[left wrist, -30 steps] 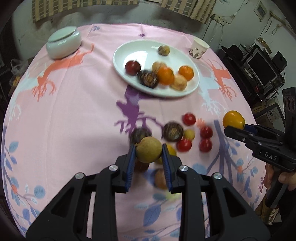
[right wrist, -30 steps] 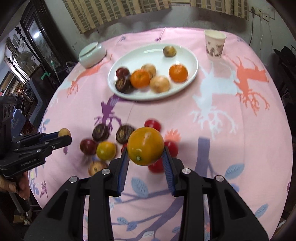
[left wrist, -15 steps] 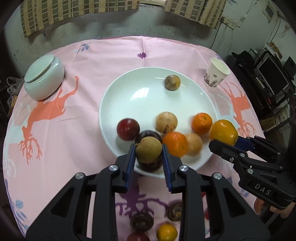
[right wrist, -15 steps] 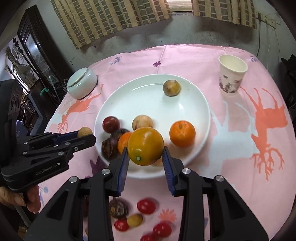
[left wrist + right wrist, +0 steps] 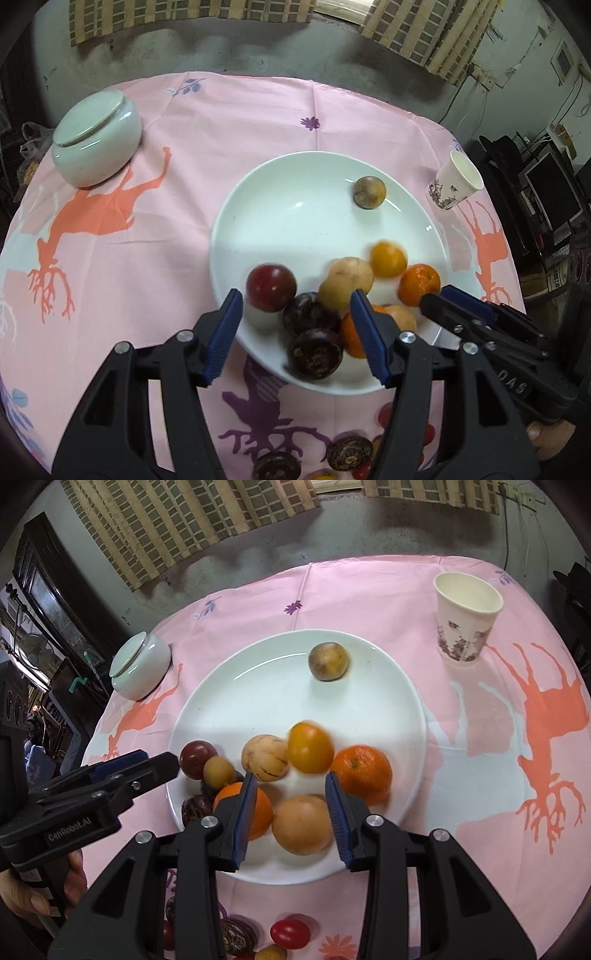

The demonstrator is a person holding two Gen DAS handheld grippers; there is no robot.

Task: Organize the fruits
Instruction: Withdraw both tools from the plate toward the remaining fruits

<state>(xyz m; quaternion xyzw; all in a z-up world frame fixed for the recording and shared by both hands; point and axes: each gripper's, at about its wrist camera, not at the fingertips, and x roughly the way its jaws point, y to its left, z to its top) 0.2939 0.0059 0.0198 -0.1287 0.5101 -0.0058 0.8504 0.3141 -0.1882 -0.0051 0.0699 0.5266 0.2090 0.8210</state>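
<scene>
A white plate [image 5: 236,206] [image 5: 207,694] holds several fruits: mandarins, dark purple ones, a red one, pale ones. My left gripper [image 5: 295,295] [image 5: 147,771] hangs over the plate's near left rim. Its jaws are opening and grip nothing. The small tan fruit [image 5: 218,773] lies on the plate just past its tips. My right gripper [image 5: 290,786] [image 5: 443,299] is over the near right part of the plate, jaws opening. The yellow-orange fruit [image 5: 310,751] [image 5: 388,258] is blurred, beyond its fingertips and free of the pads.
A lidded white ceramic jar [image 5: 96,140] [image 5: 140,668] stands at the far left, a paper cup [image 5: 456,181] [image 5: 465,616] at the far right. Loose dark fruits [image 5: 347,452] and a cherry tomato [image 5: 290,934] lie on the pink cloth nearest me. A person's hand [image 5: 33,897] holds the left gripper.
Both grippers travelled from the loose fruits to over the plate. The left jaws spread and let the tan fruit go. The yellow-orange fruit left the right jaws and is on the plate.
</scene>
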